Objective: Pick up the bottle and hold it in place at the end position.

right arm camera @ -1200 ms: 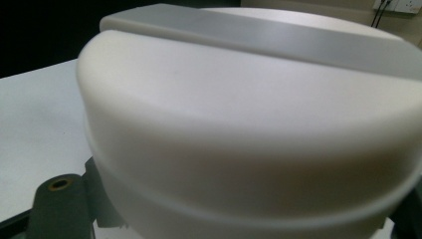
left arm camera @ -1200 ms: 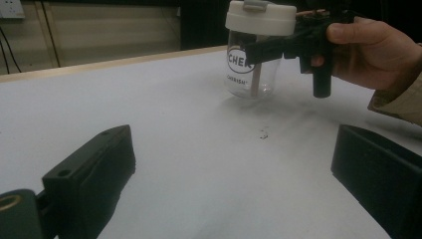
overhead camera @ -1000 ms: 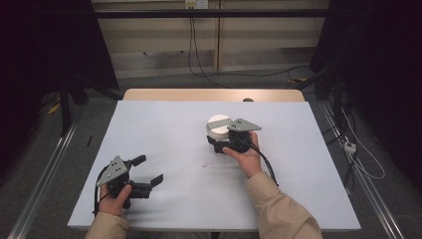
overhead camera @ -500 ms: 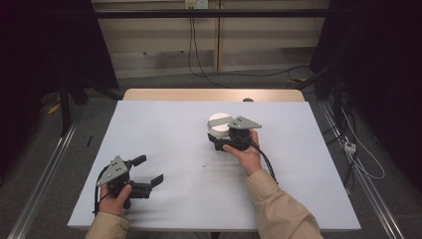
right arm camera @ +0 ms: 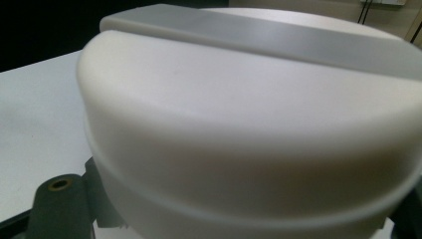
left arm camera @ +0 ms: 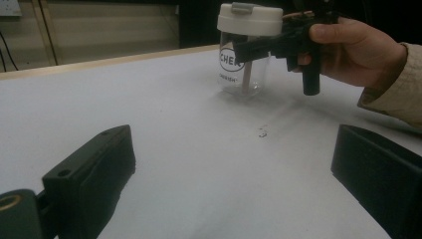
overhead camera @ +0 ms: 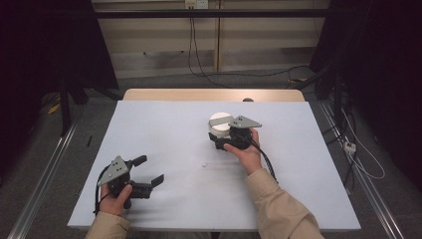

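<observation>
Out past the middle of the white table (overhead camera: 164, 129) stands the clear jar (left arm camera: 243, 69), upright with its white lid (overhead camera: 220, 121) still on. My right gripper (overhead camera: 225, 140) is up against the jar just under that lid, so I'd say I'm only getting my grip; opening is all still ahead. Can't honestly tell if the jaws have clamped yet, since the lid blocks them up close. My left gripper (overhead camera: 149, 172) hangs wide open and empty near my table edge. The jar's lettering is partly covered.
</observation>
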The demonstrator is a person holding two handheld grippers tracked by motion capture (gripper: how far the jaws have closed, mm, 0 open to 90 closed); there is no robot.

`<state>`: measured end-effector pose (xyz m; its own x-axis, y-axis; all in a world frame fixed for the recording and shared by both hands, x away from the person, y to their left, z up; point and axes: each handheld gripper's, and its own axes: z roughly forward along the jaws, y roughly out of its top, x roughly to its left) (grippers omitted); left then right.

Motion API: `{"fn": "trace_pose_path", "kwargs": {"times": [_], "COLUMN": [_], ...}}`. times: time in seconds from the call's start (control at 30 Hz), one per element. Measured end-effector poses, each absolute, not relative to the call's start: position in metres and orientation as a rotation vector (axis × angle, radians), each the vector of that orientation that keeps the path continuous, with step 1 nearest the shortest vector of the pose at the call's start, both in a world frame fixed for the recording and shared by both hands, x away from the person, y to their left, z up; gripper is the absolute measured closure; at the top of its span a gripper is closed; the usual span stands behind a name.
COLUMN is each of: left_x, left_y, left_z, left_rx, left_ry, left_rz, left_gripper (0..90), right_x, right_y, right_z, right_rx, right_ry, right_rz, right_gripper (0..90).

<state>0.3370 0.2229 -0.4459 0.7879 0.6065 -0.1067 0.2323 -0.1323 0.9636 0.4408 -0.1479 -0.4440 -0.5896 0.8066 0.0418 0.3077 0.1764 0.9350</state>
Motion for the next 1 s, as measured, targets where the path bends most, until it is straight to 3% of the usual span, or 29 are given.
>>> {"fn": "trace_pose_path", "kwargs": {"times": [1.0], "left_x": [0.3372], "left_y": [0.2232], "left_z": [-0.4464], "left_rx": [1.706], "left_ry": [0.668], "left_rz": [0.359], "left_gripper": [3.2], "right_x": [0.4473], "right_y": [-0.1388], "right_z": [-0.4500], "right_rx": [1.042], "right_ry": [2.010], "right_rz": [1.403], "right_gripper": [18.3]}}
